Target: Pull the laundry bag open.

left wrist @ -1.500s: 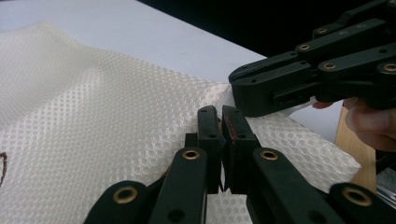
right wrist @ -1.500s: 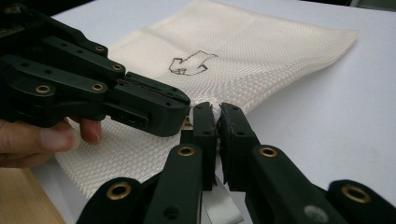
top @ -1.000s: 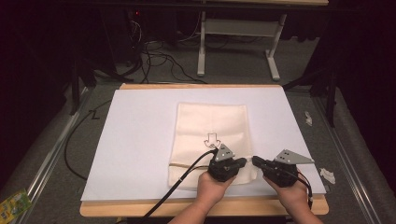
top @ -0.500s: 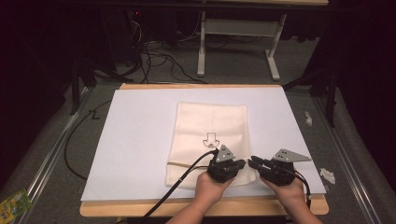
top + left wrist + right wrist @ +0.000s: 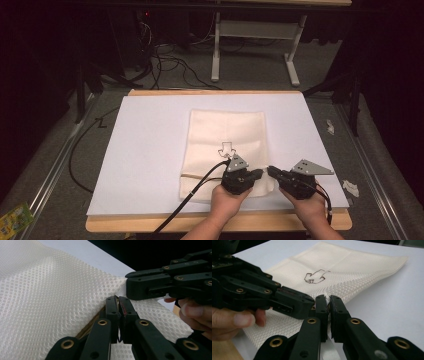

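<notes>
A cream mesh cloth (image 5: 225,130) with a small arrow drawn on it (image 5: 227,149) lies flat on a white sheet (image 5: 150,150). Both grippers meet at the cloth's near right corner. My left gripper (image 5: 260,174) is shut on the mesh edge (image 5: 75,290), its jaws (image 5: 118,303) pinched together on the fabric. My right gripper (image 5: 272,171) faces it from the right and its jaws have just been closing; they (image 5: 328,302) now pinch the same edge of the cloth (image 5: 352,267). The two sets of fingertips nearly touch. The drawn arrow (image 5: 314,277) lies just beyond them.
The wooden table edge (image 5: 200,221) runs along the front under both hands. A black cable (image 5: 195,187) trails from the left gripper off the front. White scraps (image 5: 350,187) lie right of the sheet. A desk frame (image 5: 215,50) and cables stand behind.
</notes>
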A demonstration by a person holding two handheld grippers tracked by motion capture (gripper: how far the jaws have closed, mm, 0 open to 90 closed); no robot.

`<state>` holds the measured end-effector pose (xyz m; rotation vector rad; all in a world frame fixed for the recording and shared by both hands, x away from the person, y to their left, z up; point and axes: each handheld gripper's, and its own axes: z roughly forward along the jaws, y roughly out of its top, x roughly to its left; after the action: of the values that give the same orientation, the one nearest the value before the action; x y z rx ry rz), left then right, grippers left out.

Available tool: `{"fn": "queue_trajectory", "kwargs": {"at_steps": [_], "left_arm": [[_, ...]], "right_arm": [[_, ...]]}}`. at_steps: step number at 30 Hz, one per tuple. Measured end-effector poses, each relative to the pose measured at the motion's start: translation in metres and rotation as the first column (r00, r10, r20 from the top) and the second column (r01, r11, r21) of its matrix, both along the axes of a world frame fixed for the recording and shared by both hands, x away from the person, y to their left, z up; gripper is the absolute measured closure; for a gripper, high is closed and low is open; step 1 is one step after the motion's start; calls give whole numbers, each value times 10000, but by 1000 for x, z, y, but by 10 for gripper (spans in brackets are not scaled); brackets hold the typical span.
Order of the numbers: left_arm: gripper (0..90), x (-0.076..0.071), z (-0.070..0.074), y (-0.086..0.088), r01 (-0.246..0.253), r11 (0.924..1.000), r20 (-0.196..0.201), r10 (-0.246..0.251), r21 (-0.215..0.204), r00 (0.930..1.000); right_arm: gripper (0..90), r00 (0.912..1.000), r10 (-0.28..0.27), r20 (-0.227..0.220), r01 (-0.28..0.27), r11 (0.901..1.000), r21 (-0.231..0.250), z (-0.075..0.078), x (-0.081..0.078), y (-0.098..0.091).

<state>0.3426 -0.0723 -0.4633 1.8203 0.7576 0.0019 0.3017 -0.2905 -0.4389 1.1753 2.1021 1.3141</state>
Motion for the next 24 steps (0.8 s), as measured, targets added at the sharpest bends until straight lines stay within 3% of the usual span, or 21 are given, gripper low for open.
{"fn": "queue_trajectory", "kwargs": {"at_steps": [1, 2, 4, 5, 6, 13, 20, 22, 24], "left_arm": [[882, 0, -2, 2, -331, 9987, -69, 333, 385, 9994], [882, 2, -6, 7, -604, 9973, -147, 610, 417, 9980], [882, 12, -18, 30, -1099, 9939, -1211, 1084, -61, 9867], [882, 10, -15, 33, -1195, 9927, -828, 1203, 142, 9893], [881, 9, -13, 36, -974, 9944, -626, 999, 418, 9930], [877, 9, -13, 48, -795, 9920, -391, 837, 985, 9957], [877, 6, -4, 61, -605, 9917, -77, 617, 1133, 9981], [877, 6, -3, 66, -766, 9875, -22, 776, 1376, 9970], [877, 8, -5, 77, -1009, 9834, -87, 1034, 1509, 9946]], "right_arm": [[879, 10000, 53, -69, -53, 10000, 11, -1, 1, -1], [880, 9992, -325, 213, 325, 9995, 41, 0, 0, -4], [879, 9961, -879, 66, 868, 9916, 954, 6, 3, -27], [879, 9929, -1174, 198, 1150, 9888, 946, 4, 2, -35], [877, 9930, -1177, 97, 1161, 9880, 1022, 3, 2, -38], [870, 9988, -463, 174, 454, 9978, 487, 2, 2, -27], [869, 9991, -425, -50, 427, 9984, 371, 1, 1, -22], [869, 9987, -505, 74, 504, 9987, 92, 1, 0, -18], [870, 9974, -720, -39, 721, 9971, 249, 2, 1, -22]]}}
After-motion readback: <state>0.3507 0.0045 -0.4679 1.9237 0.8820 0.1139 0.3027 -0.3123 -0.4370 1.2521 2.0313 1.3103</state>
